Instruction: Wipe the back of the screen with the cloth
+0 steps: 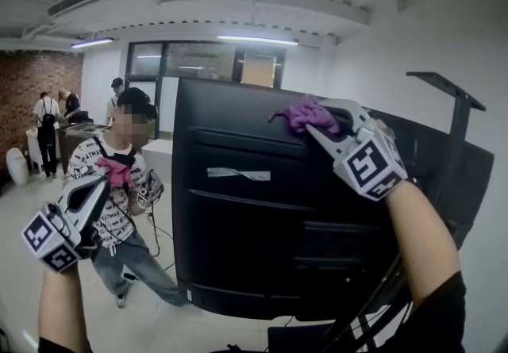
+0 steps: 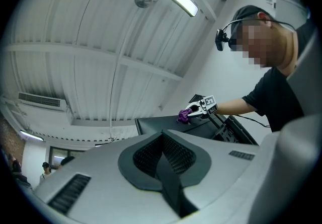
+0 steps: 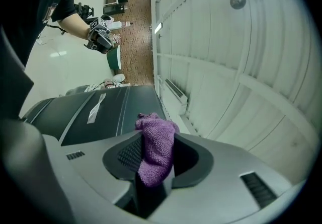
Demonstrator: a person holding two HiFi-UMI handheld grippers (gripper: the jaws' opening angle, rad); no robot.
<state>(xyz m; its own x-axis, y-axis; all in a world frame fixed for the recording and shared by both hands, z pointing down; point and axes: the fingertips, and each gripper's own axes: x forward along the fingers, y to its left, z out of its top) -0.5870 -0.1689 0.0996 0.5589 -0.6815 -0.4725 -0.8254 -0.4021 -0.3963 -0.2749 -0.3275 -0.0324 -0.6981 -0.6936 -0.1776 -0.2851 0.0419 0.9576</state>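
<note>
The purple cloth [image 1: 305, 115] is in the upper middle of the head view, touching the top edge of the screen [image 1: 238, 232], of which we see the black back. The right gripper [image 1: 317, 125] pinches it between its fingers [image 3: 126, 156]. The left gripper [image 1: 105, 178] is at the lower left, apart from the screen, and its fingers [image 2: 143, 157] are pressed together, empty. A strip of tape [image 1: 238, 174] lies across the back panel.
</note>
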